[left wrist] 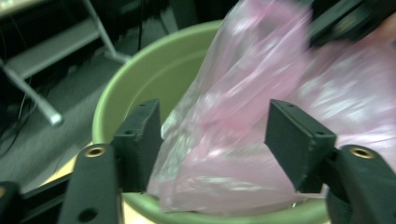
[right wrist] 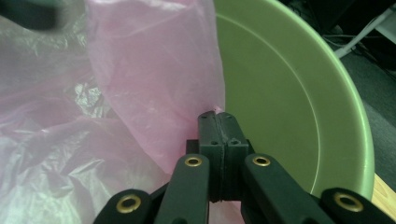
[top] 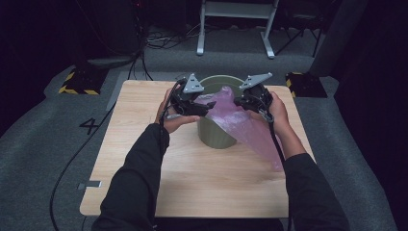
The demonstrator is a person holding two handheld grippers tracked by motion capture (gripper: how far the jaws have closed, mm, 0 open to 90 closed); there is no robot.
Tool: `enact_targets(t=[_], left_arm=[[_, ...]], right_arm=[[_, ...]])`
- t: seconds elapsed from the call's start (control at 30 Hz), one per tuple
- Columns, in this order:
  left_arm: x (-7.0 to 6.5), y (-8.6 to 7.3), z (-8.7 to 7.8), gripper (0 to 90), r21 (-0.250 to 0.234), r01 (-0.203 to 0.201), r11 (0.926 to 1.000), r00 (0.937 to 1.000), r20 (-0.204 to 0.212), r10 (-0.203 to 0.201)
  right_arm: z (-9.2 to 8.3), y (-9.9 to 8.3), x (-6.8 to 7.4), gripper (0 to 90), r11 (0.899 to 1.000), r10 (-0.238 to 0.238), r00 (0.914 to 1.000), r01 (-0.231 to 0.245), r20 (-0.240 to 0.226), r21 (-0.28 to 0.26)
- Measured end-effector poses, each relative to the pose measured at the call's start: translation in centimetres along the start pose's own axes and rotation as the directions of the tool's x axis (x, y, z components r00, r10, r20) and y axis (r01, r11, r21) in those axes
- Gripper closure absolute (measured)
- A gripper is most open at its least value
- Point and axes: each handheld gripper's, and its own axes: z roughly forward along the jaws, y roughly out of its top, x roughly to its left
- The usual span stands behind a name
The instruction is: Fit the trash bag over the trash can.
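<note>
Two grippers meet above the green bucket (top: 216, 130) at the high view's upper centre, pink bag (top: 245, 120) draped between them. Left gripper view: left gripper (left wrist: 212, 140) gapes wide, bag (left wrist: 243, 140) loose between its jaws. Right gripper view: right gripper (right wrist: 218, 122) pinches the bag's (right wrist: 154, 93) edge tight, lower centre.

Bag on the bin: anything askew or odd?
Yes. The pink bag isn't seated in the green bin: most of it drapes outside, over the near rim onto the table. The right gripper pinches its edge; the left gripper stands open around a fold.
</note>
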Motion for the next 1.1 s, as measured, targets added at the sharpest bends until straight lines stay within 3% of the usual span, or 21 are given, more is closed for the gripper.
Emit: enact_targets(t=[0.13,0.2,0.27,0.37,0.43,0.53,0.6,0.7,0.8,0.9,1.0,1.1], left_arm=[[-1.5,0.2,-0.1,27.3,-0.014,-0.033,0.9994,0.9974,0.064,0.034],[-2.2,0.4,-0.1,26.8,-0.031,-0.024,0.9992,0.9902,0.137,0.028],[-2.9,0.6,0.1,26.7,-0.037,-0.043,0.9984,0.9829,0.178,0.049],[-3.8,0.9,0.3,27.5,-0.020,-0.079,0.9967,0.9760,0.202,0.081],[-4.4,1.1,0.6,30.4,-0.008,-0.100,0.9950,0.9763,0.192,0.099],[-4.7,1.3,1.0,42.9,0.005,-0.111,0.9938,0.9790,0.173,0.108],[-4.6,1.2,1.2,53.9,0.006,-0.112,0.9937,0.9743,0.197,0.109],[-4.5,1.1,1.7,65.9,0.031,-0.133,0.9906,0.9747,0.185,0.125],[-4.3,1.0,1.9,77.2,0.051,-0.147,0.9879,0.9794,0.147,0.138],[-3.9,0.9,2.0,87.5,0.065,-0.146,0.9872,0.9844,0.108,0.139],[-3.3,0.5,2.3,89.6,0.096,-0.143,0.9851,0.9873,0.082,0.136],[-2.6,0.2,2.3,89.6,0.090,-0.127,0.9878,0.9902,0.071,0.120]], right_arm=[[0.4,0.2,-0.1,90.0,0.999,0.013,0.9999,-0.013,-0.004,0.039],[0.6,0.4,-0.1,90.0,0.998,0.019,0.9998,-0.018,-0.008,0.055],[0.8,0.5,-0.2,89.2,0.997,0.028,0.9995,-0.027,-0.013,0.071],[1.1,0.6,-0.2,87.3,0.996,0.031,0.9995,-0.030,-0.010,0.086],[1.1,0.7,-0.3,84.2,0.996,0.030,0.9995,-0.029,-0.009,0.085],[1.1,0.8,-0.2,76.1,0.996,0.042,0.9991,-0.042,0.003,0.082],[1.0,0.8,-0.1,70.9,0.996,0.043,0.9991,-0.044,0.003,0.072],[0.6,0.9,-0.2,60.7,0.998,0.048,0.9986,-0.049,0.019,0.034],[0.2,0.9,-0.3,51.4,0.998,0.054,0.9974,-0.055,0.047,0.014],[-0.1,0.8,-0.4,44.2,0.998,0.066,0.9971,-0.066,0.037,0.002],[-0.6,0.5,-0.6,37.6,0.996,0.088,0.9959,-0.087,0.022,-0.022],[-1.3,0.2,-0.6,30.4,0.994,0.100,0.9948,-0.099,0.020,-0.046]])
